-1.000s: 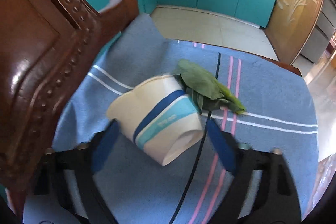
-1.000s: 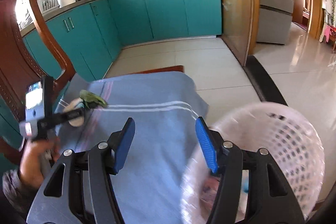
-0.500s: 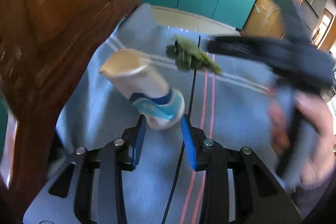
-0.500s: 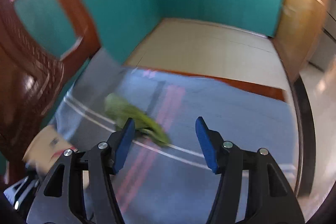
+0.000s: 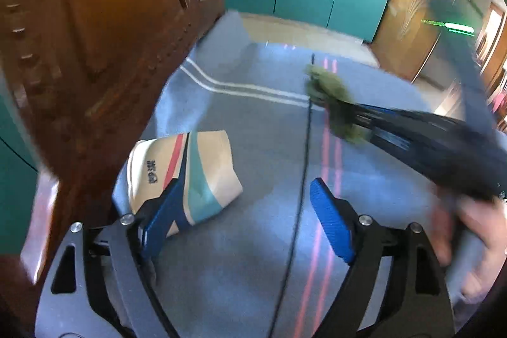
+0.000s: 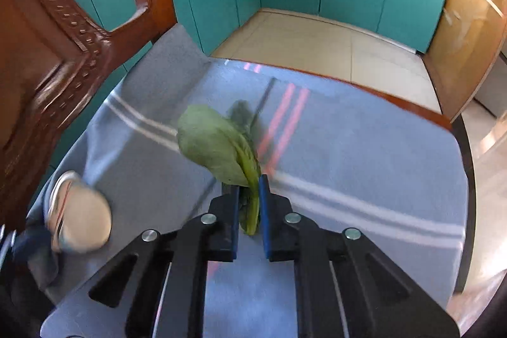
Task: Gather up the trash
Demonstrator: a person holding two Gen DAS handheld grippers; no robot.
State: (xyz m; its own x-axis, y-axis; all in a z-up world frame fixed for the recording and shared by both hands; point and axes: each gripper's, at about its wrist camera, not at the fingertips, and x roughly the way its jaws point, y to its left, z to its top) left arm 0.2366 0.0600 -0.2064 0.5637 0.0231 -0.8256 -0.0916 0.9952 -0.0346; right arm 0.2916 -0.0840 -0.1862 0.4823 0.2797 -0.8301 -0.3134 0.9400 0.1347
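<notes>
Limp green vegetable leaf [image 6: 218, 144] pinched by stem in closed right gripper [image 6: 248, 205], lifting off blue striped cloth [image 6: 364, 148]. Left gripper [image 5: 244, 208] opening, nothing gripped; crushed paper cup [image 5: 202, 167] at its 10 o'clock, uncollected.

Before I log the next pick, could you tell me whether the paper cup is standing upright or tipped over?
Tipped over: the paper cup lies on its side on the blue tablecloth, its stripes running crosswise.
</notes>
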